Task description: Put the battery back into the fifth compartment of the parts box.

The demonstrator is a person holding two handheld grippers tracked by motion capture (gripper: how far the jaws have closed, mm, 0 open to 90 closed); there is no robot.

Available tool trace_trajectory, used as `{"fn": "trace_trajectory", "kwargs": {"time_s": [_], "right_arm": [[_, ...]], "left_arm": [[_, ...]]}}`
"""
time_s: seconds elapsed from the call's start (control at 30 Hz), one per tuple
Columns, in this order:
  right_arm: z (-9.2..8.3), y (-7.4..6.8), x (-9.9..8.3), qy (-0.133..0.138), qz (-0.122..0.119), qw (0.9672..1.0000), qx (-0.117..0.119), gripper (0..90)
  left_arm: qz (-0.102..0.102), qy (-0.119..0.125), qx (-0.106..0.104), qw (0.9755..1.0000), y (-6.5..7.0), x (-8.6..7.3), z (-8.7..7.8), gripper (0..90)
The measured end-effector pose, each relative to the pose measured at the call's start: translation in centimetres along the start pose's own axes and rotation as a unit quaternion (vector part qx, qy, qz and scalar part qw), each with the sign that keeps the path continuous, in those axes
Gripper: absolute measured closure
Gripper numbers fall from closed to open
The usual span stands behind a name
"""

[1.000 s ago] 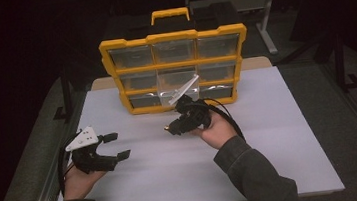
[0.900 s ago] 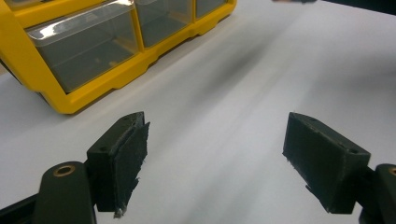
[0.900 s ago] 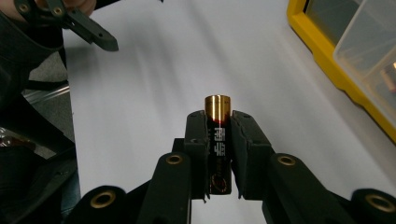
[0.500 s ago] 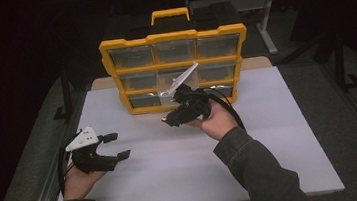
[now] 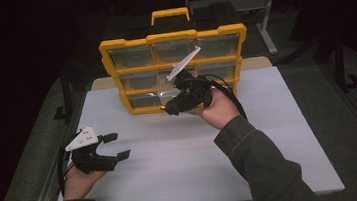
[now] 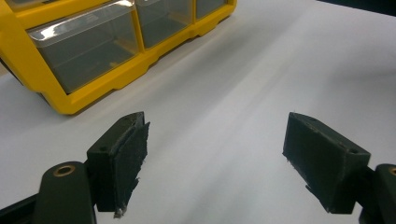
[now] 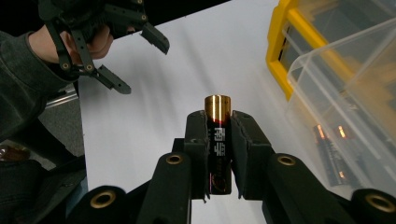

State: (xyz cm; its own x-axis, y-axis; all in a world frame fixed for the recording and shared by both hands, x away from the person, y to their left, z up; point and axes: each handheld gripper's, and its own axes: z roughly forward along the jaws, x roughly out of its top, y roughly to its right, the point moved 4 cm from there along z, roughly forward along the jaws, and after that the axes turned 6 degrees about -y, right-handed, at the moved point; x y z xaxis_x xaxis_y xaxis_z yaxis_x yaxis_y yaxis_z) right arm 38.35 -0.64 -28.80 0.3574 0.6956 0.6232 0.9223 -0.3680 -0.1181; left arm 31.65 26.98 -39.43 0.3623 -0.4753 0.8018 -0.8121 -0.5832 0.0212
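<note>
Your right hand [image 5: 217, 109] is raised before the yellow organizer [image 5: 112, 67], its right gripper [image 7: 218, 140] pinching a battery [image 7: 217, 140] upright between its pads. Your left gripper [image 5: 113, 146] rests spread wide, empty.

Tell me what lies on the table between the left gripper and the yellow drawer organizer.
Nothing: in the high view, bare white table separates the left gripper from the yellow drawer organizer. The left gripper view shows the same bare stretch.
</note>
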Motion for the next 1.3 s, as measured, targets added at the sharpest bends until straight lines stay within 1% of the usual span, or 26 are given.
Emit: {"fn": "trace_trajectory", "kwargs": {"time_s": [0.07, 0.1, 0.17, 0.23, 0.37, 0.43, 0.47, 0.5, 0.57, 0.6, 0.63, 0.77, 0.8, 0.83, 0.87, 0.9, 0.97, 1.03, 1.13, 1.3], "right_arm": [[-0.4, 0.2, 0.2, 0.002, -0.003, 1.0000, -0.003, 76.3], [-0.5, 0.2, 0.3, 0.004, 0.001, 1.0000, -0.001, 76.3], [-0.8, 0.4, 0.5, 0.005, 0.000, 1.0000, -0.003, 76.3], [-1.2, 0.5, 0.7, 0.011, -0.002, 0.9999, -0.004, 76.3], [-1.8, 0.9, 1.1, 0.017, 0.000, 0.9998, -0.005, 76.3], [-2.1, 1.2, 1.4, 0.018, 0.001, 0.9998, -0.008, 76.3], [-2.2, 1.2, 1.5, 0.020, 0.000, 0.9998, -0.009, 76.3], [-2.3, 1.3, 1.6, 0.020, 0.004, 0.9997, -0.009, 76.3], [-2.6, 1.6, 1.8, 0.020, 0.005, 0.9997, -0.012, 76.3], [-2.7, 1.8, 1.9, 0.019, 0.007, 0.9997, -0.012, 76.3], [-2.7, 1.9, 2.0, 0.019, 0.007, 0.9997, -0.015, 76.3], [-3.2, 2.3, 2.7, 0.018, 0.011, 0.9996, -0.019, 76.3], [-3.3, 2.5, 2.9, 0.019, 0.008, 0.9995, -0.023, 76.3], [-3.4, 2.6, 3.1, 0.019, 0.011, 0.9995, -0.022, 76.3], [-3.5, 2.8, 3.3, 0.018, 0.010, 0.9995, -0.025, 76.3], [-3.6, 2.9, 3.5, 0.016, 0.010, 0.9994, -0.029, 76.3], [-3.8, 3.1, 3.9, 0.017, 0.010, 0.9993, -0.031, 76.3], [-4.0, 3.3, 4.2, 0.019, 0.013, 0.9992, -0.033, 76.3], [-4.2, 3.6, 4.6, 0.016, 0.024, 0.9989, -0.037, 76.3], [-4.3, 4.5, 4.9, 0.015, 0.027, 0.9984, -0.047, 76.3]], "left_arm": [[-0.002, 0.001, 0.000, 1.0000, 0.0, 0.0, 0.0, 21.2], [-0.001, -0.001, 0.000, 1.0000, 0.0, 0.0, 0.0, 21.2], [-0.001, 0.002, 0.000, 1.0000, 0.0, 0.0, 0.0, 21.2], [-0.007, 0.008, 0.000, 0.9999, 0.1, 0.1, 0.0, 21.2], [-0.005, 0.002, -0.001, 1.0000, 0.1, 0.0, 0.0, 21.2], [-0.005, 0.002, 0.000, 1.0000, 0.1, 0.0, 0.0, 21.2], [-0.006, 0.006, 0.000, 1.0000, 0.1, 0.0, 0.1, 21.2], [-0.006, 0.006, -0.001, 1.0000, 0.0, 0.0, 0.1, 21.2], [-0.005, 0.003, 0.000, 1.0000, 0.0, 0.0, 0.0, 21.2], [-0.006, 0.007, -0.001, 1.0000, 0.0, 0.0, 0.1, 21.2], [-0.005, 0.002, 0.000, 1.0000, 0.0, 0.0, 0.0, 21.2], [-0.007, 0.007, 0.000, 0.9999, 0.0, 0.0, 0.0, 21.2], [-0.008, 0.007, -0.001, 0.9999, 0.0, 0.0, 0.0, 21.1], [-0.007, 0.007, 0.000, 0.9999, 0.0, 0.0, 0.0, 21.2], [-0.006, 0.004, 0.000, 1.0000, 0.0, 0.0, 0.0, 21.2], [-0.006, 0.008, 0.000, 0.9999, 0.0, 0.0, 0.0, 21.2], [-0.006, 0.006, 0.000, 1.0000, 0.0, 0.0, -0.1, 21.2], [-0.008, 0.005, 0.000, 1.0000, 0.0, 0.0, -0.1, 21.2], [-0.008, 0.005, -0.001, 1.0000, 0.0, 0.0, -0.1, 21.2], [-0.008, 0.009, -0.001, 0.9999, 0.0, 0.0, 0.0, 21.1]]}}
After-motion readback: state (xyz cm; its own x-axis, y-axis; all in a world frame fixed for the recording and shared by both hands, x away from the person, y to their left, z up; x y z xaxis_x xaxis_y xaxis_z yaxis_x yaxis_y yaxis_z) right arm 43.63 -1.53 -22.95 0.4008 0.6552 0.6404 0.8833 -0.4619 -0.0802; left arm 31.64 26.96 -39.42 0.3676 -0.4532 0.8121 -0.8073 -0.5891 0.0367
